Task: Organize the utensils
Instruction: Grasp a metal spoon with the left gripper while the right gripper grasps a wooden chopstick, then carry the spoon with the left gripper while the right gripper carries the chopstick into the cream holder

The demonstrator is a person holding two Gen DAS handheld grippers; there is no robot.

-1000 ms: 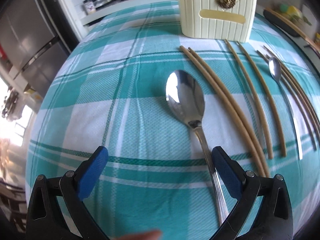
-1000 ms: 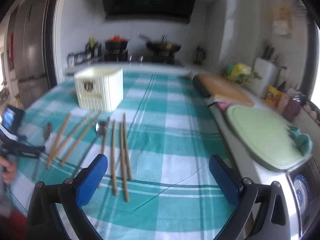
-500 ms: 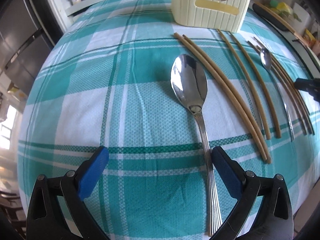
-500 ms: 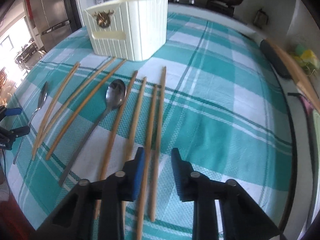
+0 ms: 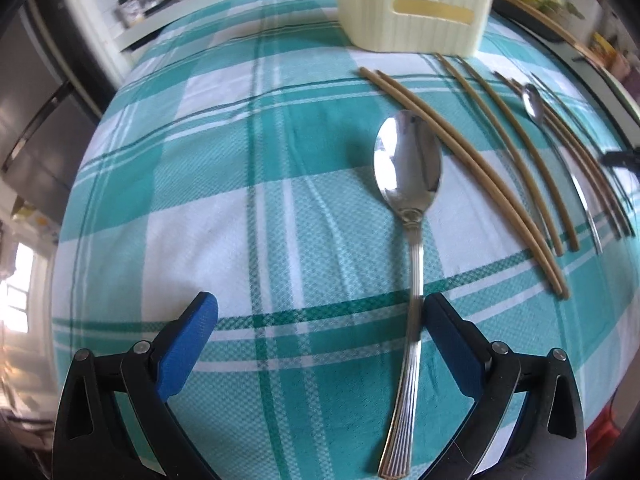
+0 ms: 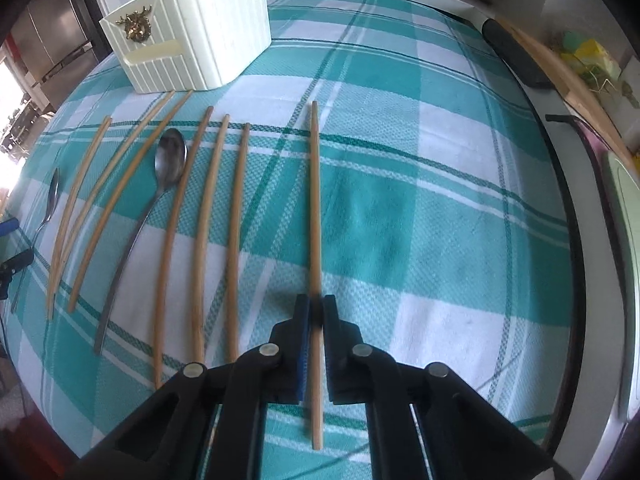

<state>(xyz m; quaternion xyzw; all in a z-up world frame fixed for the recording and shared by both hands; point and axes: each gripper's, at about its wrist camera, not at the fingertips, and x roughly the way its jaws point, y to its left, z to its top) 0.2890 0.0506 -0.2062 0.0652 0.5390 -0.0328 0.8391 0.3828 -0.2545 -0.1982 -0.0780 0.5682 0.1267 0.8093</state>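
Observation:
A large steel spoon (image 5: pixel 408 168) lies on the teal checked cloth, bowl away from me. Its handle runs between the fingers of my open left gripper (image 5: pixel 320 320), close to the right blue pad (image 5: pixel 452 344). My right gripper (image 6: pixel 316 312) is closing its jaws, and the pads press on a single wooden chopstick (image 6: pixel 315 200) that lies apart from the others. Several more chopsticks (image 6: pixel 236 220) and a smaller spoon (image 6: pixel 170 160) lie in a row to its left. The cream ribbed utensil holder (image 6: pixel 192 28) stands at the far side (image 5: pixel 416 8).
A wooden cutting board (image 6: pixel 560 68) and a pale green board (image 6: pixel 628 240) sit beyond the table's right edge. A steel fridge (image 5: pixel 32 100) stands to the left. The cloth (image 6: pixel 420 220) stretches to the right of the held chopstick.
My right gripper dropped toward the table and went from wide open to shut on the rightmost chopstick, which now lies apart from the row. The left gripper shifted slightly, staying open over the spoon handle.

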